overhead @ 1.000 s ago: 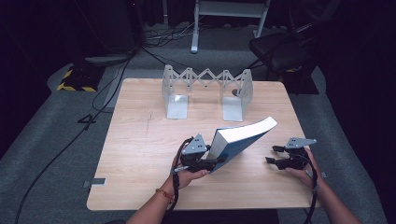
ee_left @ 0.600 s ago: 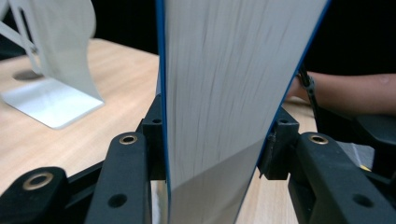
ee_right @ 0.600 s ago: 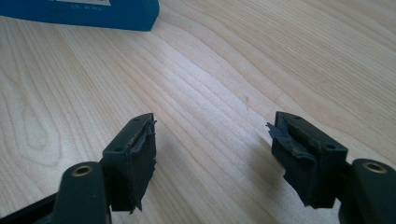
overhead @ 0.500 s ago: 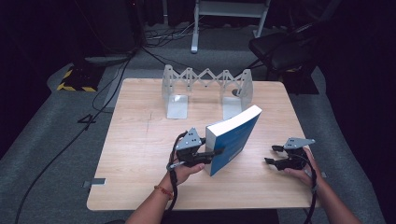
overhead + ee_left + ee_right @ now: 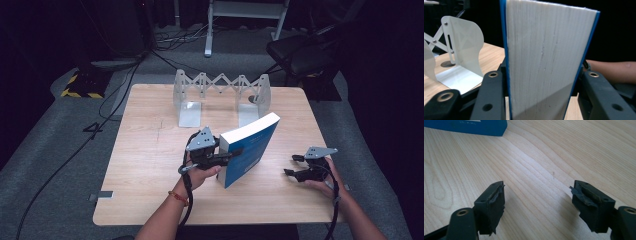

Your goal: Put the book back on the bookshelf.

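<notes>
Book [image 5: 248, 150] clamped in left gripper [image 5: 227, 157], page edges in its view, right gripper [image 5: 537, 207] agape, just opening, empty.

Light wood worktop [image 5: 150, 165] w/ rounded corners, standing on grey carpet [image 5: 55, 170]. At the far side of the worktop: white metal expanding book rack [image 5: 220, 95], zigzag bars btwn two end plates, upright. Black cables [image 5: 115, 100] run across the carpet at left. Yellow-black striped block [image 5: 80, 86] far left, dark chair [image 5: 300, 55] far right, metal stand [image 5: 245, 15] behind.
</notes>
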A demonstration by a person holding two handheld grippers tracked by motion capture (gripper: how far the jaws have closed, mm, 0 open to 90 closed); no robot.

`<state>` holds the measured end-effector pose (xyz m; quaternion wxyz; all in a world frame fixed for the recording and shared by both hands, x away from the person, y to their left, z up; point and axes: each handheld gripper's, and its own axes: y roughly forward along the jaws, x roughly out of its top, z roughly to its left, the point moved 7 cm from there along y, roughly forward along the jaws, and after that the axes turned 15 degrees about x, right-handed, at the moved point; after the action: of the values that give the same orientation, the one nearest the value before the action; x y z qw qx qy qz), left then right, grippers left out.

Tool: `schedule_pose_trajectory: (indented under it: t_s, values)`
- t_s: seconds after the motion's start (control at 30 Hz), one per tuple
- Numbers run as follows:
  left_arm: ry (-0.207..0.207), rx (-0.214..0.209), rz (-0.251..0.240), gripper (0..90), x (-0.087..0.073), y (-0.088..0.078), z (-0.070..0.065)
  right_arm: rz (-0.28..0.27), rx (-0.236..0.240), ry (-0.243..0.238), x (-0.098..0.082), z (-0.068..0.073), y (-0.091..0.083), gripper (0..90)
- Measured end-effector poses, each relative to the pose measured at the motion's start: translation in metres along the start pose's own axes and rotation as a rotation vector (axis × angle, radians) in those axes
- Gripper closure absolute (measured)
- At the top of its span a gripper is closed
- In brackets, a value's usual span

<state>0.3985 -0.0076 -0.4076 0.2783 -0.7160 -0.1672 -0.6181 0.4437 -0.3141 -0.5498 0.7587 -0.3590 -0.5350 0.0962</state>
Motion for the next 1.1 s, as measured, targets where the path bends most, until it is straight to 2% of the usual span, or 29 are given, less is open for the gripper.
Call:
schedule_pose_trajectory:
  t_s: [0.07, 0.17, 0.3, 0.47, 0.63, 0.77, 0.9, 0.97, 1.03, 1.1]
  values:
    - [0.000, -0.020, 0.003, 58.7, 0.001, 0.000, 0.001, -0.007, 0.017, -0.010, 0.001, 0.000, 0.000, 25.8]
    - [0.012, -0.071, 0.011, 59.1, 0.001, -0.001, 0.001, -0.068, 0.059, -0.002, 0.008, 0.003, -0.005, 27.7]
    - [0.030, -0.127, 0.031, 59.1, 0.001, -0.007, 0.003, -0.116, 0.071, -0.048, 0.032, 0.008, -0.015, 28.3]
    - [0.049, -0.139, 0.066, 59.0, 0.002, -0.016, 0.009, -0.181, 0.102, -0.145, 0.075, 0.024, -0.025, 28.0]
    - [0.063, -0.125, 0.054, 58.6, 0.000, -0.018, 0.007, -0.225, 0.142, -0.215, 0.109, 0.037, -0.023, 28.5]
    - [0.071, -0.108, 0.043, 58.1, -0.004, -0.018, 0.006, -0.225, 0.149, -0.221, 0.113, 0.040, -0.018, 28.5]
    - [0.076, -0.074, 0.067, 55.2, -0.016, -0.015, 0.005, -0.201, 0.148, -0.214, 0.101, 0.039, -0.015, 28.7]
    - [0.081, -0.051, 0.084, 52.0, -0.023, -0.011, 0.006, -0.202, 0.150, -0.194, 0.095, 0.037, -0.015, 28.7]
    - [0.068, -0.058, 0.087, 52.0, -0.027, -0.008, 0.005, -0.194, 0.150, -0.176, 0.089, 0.035, -0.013, 28.7]
    - [0.074, -0.062, 0.106, 52.2, -0.032, -0.004, 0.004, -0.185, 0.156, -0.166, 0.084, 0.034, -0.010, 29.1]
